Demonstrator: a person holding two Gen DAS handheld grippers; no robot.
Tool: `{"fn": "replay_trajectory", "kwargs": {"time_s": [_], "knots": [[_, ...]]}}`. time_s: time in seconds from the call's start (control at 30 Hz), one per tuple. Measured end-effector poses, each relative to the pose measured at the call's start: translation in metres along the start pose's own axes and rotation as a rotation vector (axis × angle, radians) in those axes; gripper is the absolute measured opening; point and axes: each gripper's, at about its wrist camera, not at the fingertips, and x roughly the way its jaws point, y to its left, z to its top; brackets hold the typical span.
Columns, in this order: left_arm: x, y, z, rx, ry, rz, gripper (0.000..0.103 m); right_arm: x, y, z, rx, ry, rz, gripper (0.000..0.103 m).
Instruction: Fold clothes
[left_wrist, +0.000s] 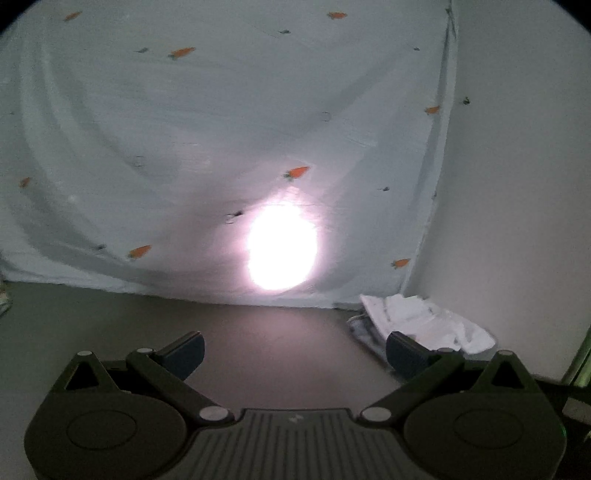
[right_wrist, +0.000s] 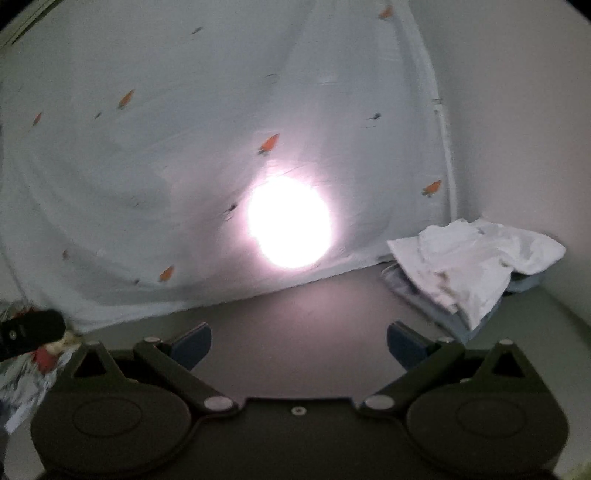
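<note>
Your left gripper & right gripper: both spread wide, nothing held. White garment ahead-right of each (atop a bluish folded pile).

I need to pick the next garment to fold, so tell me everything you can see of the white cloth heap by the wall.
The white cloth heap is a crumpled, wrinkled piece of soft white fabric, loosely bunched rather than folded. It lies on top of a pale blue folded garment, draping over that garment's near edge. Both sit on the table in the far right corner, close to the hanging carrot-print sheet and the plain wall. Neither gripper touches it; in the left wrist view it shows just beyond that gripper's right finger.
</note>
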Motion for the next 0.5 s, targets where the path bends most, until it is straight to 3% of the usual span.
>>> {"fn": "replay_trajectory", "kwargs": {"time_s": [0.27,0.37,0.5], "knots": [[-0.074,0.046,-0.022,-0.043,0.013,0.1,0.103,-0.053,0.085,-0.03,-0.128,-0.028,0.067,0.103],[-0.097,0.061,-0.03,-0.06,0.015,0.138,0.103,-0.064,0.105,-0.036,-0.126,-0.006,0.107,0.103],[-0.12,0.076,-0.037,-0.067,0.044,0.176,0.103,-0.078,0.129,-0.047,-0.151,0.038,0.097,0.103]]}}
